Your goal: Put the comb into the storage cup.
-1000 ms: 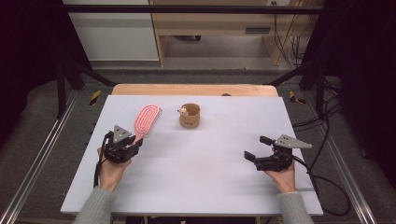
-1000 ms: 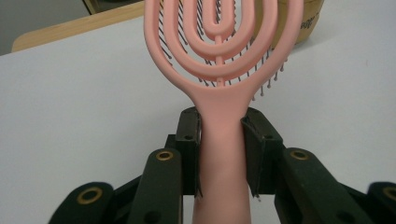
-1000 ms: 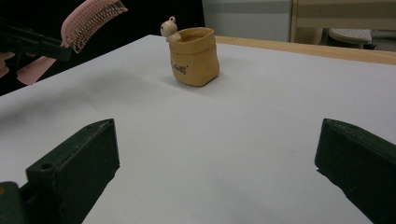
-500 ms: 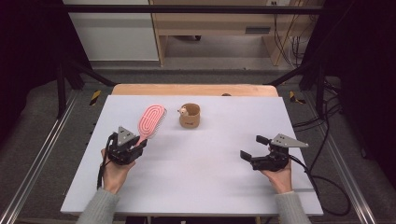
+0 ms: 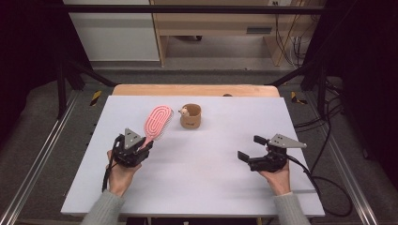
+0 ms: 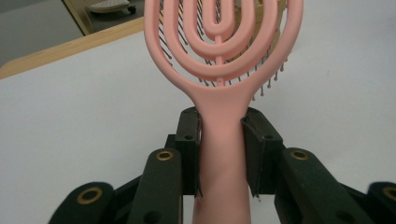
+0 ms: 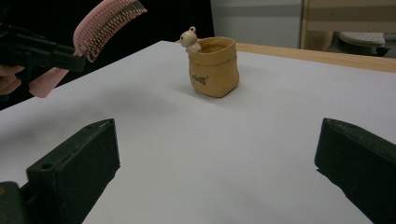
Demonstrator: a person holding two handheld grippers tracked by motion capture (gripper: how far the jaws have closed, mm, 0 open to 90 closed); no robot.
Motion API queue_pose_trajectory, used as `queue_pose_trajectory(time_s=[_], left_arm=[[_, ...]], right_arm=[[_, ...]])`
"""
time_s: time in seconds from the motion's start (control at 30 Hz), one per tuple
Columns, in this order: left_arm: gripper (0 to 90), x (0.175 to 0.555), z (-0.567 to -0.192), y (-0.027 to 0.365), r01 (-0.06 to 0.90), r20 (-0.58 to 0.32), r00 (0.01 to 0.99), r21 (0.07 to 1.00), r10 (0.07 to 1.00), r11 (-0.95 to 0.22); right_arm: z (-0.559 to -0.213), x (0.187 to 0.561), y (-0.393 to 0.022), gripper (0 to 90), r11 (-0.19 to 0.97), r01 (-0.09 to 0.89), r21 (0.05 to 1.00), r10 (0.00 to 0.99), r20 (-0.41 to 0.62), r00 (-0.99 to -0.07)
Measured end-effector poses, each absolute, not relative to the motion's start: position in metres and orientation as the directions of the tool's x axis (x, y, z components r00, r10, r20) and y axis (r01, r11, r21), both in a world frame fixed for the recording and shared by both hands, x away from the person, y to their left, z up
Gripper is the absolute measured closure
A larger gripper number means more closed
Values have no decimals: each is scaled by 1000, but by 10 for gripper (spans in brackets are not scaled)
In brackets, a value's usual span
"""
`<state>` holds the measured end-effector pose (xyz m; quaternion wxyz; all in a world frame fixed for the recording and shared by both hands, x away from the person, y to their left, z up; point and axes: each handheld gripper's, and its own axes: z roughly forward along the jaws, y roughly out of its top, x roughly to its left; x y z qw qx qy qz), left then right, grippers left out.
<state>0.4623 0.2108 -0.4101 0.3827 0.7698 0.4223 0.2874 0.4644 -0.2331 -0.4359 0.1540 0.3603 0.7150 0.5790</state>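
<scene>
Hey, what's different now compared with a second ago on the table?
The left hand-held gripper, shut on the pink hairbrush, has carried it a little to the right, closer to the small tan pot. The right hand-held gripper stayed open in place; the pot did not move.

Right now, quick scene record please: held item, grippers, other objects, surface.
held: pink hairbrush, handle clamped in left gripper, head raised off the table, toward the pot
left gripper: shut on brush handle
right gripper: open, nothing between jaws, low over the table
other: tan pot with small figure on its rim, upright, apart from brush
surface: white table
</scene>
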Motion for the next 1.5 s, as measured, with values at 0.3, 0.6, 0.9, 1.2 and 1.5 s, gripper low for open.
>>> queue_pose_trajectory(time_s=[0.3,0.6,0.9,1.2,1.5], left_arm=[[698,458,-409,201,410,130,496,836,859,-364],[698,454,-410,191,391,155,509,835,847,-387],[698,451,-410,182,379,163,519,836,839,-397],[698,449,-410,174,368,175,528,835,831,-409],[698,450,-412,167,367,184,532,830,827,-421]], right_arm=[[-434,464,-223,3,72,337,939,683,200,-702],[-430,463,-216,3,40,341,939,675,226,-703],[-426,463,-209,4,31,338,941,675,230,-702],[-424,463,-204,4,26,340,940,670,236,-704],[-422,463,-199,3,23,342,940,666,240,-706]])
